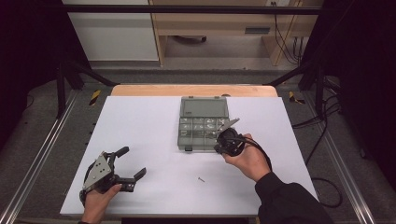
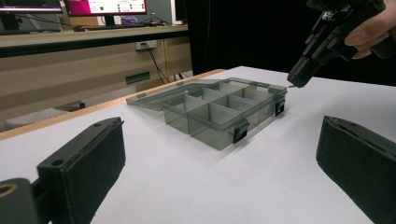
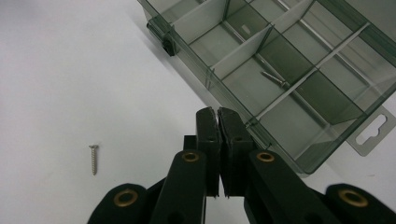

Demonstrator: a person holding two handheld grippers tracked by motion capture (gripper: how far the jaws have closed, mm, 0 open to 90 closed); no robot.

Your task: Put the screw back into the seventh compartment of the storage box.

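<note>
Grey compartment box [image 1: 203, 122], two screws [image 3: 94, 158], one inside

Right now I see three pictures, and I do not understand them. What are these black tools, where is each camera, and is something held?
A person holds a two-jaw gripper in each hand. One camera looks down from above; two others ride on the grippers and look along their jaws. On the white table lie an open box with compartments, one screw inside it, and a second screw loose on the table. The left gripper is open and holds nothing. The right gripper is shut at the box edge; I cannot tell whether something small is between its jaws.
</note>
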